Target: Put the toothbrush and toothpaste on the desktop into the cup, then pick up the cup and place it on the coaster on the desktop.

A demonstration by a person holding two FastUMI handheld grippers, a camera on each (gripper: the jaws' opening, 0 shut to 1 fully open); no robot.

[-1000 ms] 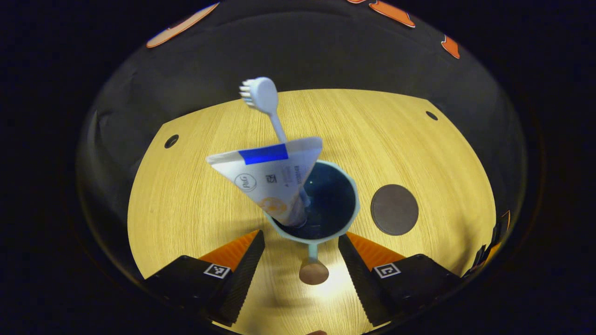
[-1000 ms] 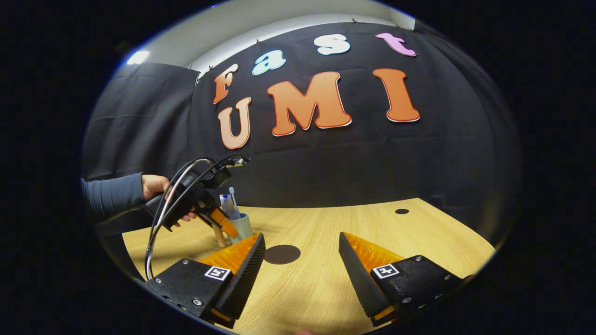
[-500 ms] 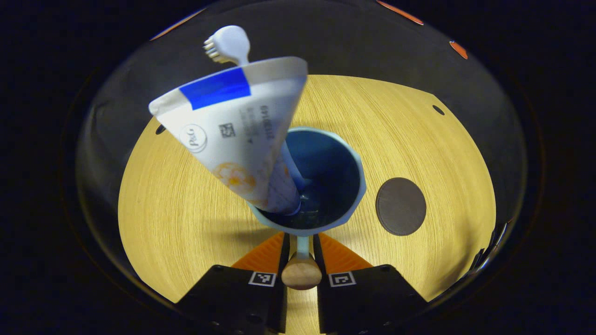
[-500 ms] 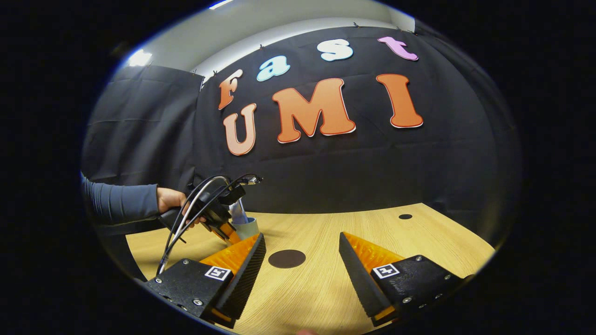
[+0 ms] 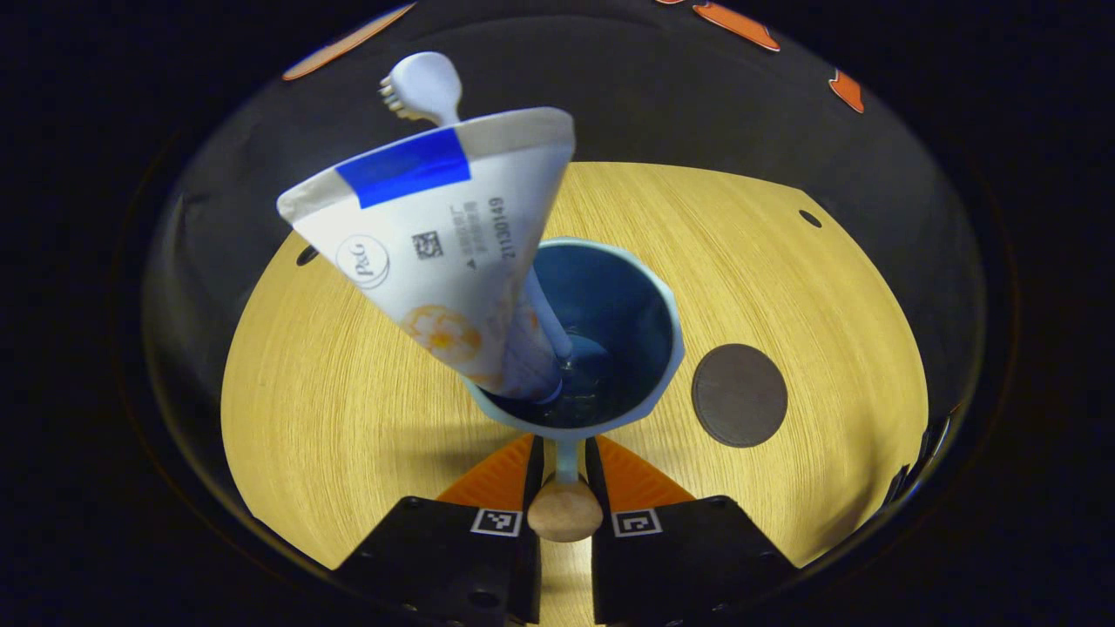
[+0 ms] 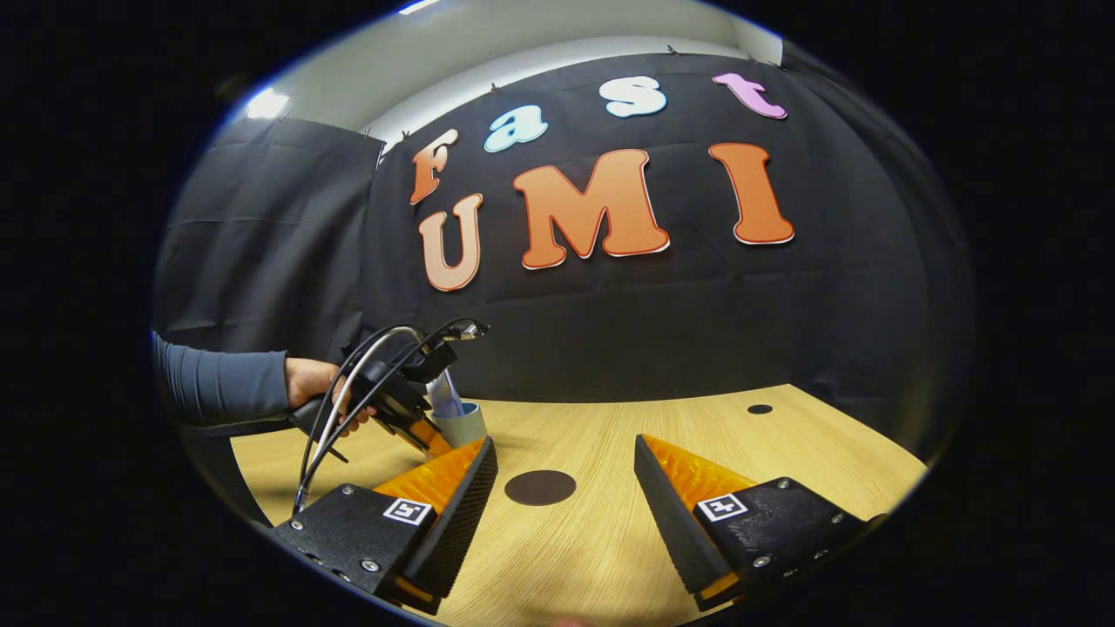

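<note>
A pale blue cup stands on the wooden table, seen from above in the left gripper view. A white toothpaste tube and a white toothbrush lean inside it. My left gripper is shut on the cup's thin handle, which ends in a wooden knob. A dark round coaster lies just right of the cup. In the right gripper view, my right gripper hangs open above the table, the coaster lies ahead of it, and the cup is at the left.
A hand in a dark sleeve holds the left gripper with its looping cables. Small round holes mark the table's far corners. The black cloth wall stands behind the table's far edge.
My left gripper came forward and shut on the cup's handle, so the cup now looms larger. In the last half second the view shifted only slightly. The right gripper barely moved.
</note>
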